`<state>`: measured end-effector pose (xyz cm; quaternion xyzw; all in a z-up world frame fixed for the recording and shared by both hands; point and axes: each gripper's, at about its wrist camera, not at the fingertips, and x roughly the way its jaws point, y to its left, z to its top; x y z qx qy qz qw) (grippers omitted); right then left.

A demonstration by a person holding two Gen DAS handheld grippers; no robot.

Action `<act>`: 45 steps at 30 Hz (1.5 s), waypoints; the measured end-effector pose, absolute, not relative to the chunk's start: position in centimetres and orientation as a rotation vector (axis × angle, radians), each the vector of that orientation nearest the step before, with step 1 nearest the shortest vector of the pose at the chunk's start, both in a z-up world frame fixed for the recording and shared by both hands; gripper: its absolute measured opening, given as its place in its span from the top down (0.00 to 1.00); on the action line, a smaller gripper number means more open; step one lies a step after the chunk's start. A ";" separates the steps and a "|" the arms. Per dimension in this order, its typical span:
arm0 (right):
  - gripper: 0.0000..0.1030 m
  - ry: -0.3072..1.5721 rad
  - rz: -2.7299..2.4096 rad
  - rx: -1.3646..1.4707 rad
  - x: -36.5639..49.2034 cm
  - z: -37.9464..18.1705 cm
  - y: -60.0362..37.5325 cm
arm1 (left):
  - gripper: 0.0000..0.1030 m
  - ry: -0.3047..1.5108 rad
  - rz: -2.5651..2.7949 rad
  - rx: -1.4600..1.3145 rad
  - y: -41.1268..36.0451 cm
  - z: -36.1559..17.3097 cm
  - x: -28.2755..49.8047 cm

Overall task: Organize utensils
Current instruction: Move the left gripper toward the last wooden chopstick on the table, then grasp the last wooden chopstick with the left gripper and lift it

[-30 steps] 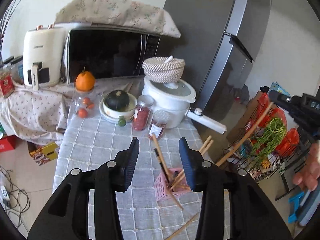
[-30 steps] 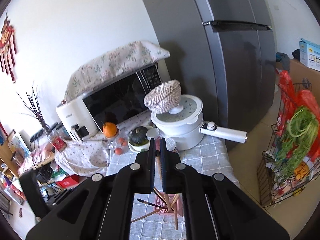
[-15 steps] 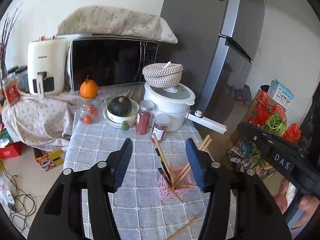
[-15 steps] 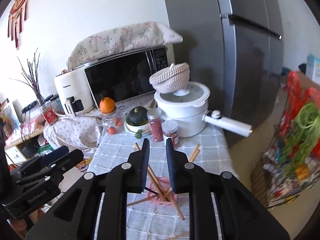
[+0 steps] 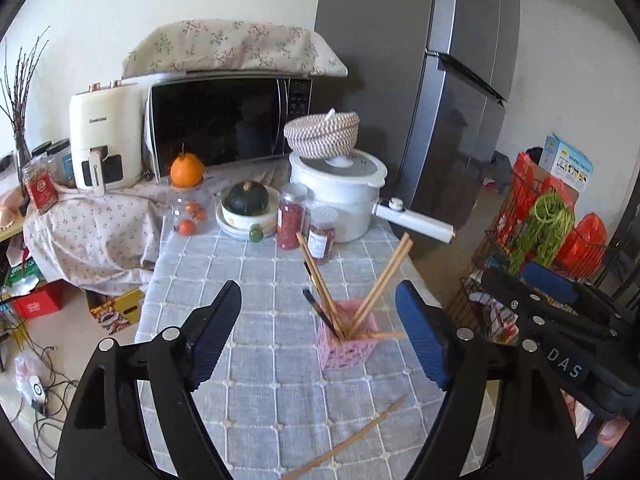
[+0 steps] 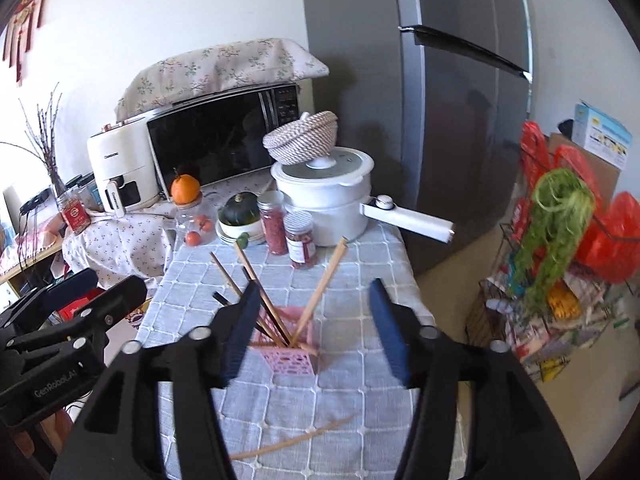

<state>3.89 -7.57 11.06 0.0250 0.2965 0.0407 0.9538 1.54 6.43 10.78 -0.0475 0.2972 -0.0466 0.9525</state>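
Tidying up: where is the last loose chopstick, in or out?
Out: the chopstick lies flat on the tablecloth, near the pink holder.

A lived-in home kitchen — a tall grey fridge (image 5: 452,92) stands beside a microwave (image 5: 228,120) draped with a floral cloth (image 5: 232,48), and a white air fryer (image 5: 106,132) sits next to it. On the table's checked cloth (image 5: 248,272) are a white electric pot (image 5: 340,196), 2 spice jars (image 5: 292,216), a squash in a bowl (image 5: 246,200) and an orange (image 5: 186,170) — plus a wire rack of vegetables (image 5: 540,232) on the floor.
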 end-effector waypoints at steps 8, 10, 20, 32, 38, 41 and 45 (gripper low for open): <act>0.25 0.620 0.007 0.066 2.1 9.8 -9.2 | 0.12 0.632 -0.084 -0.093 5.6 9.3 -0.4; 0.18 0.613 -0.022 0.068 1.4 9.6 -9.6 | 0.11 0.636 -0.083 -0.091 5.5 9.1 -0.8; 0.06 0.647 -0.098 0.045 -1.2 8.0 -11.1 | 0.07 0.697 -0.088 -0.058 4.5 7.4 -2.2; 0.06 0.911 -0.142 0.224 -4.0 -1.9 -17.6 | 0.07 0.997 -0.182 0.042 2.4 -0.4 -0.1; 0.06 0.987 -0.144 0.345 -4.9 -6.5 -19.5 | 0.07 1.141 -0.287 0.091 -0.5 -5.6 1.4; 0.06 1.003 -0.138 0.392 -5.3 -8.0 -20.1 | 0.07 1.163 -0.335 0.146 -2.8 -8.2 2.5; 0.06 1.010 -0.155 0.436 -5.6 -9.1 -21.3 | 0.11 1.172 -0.357 0.150 -4.7 -10.9 4.7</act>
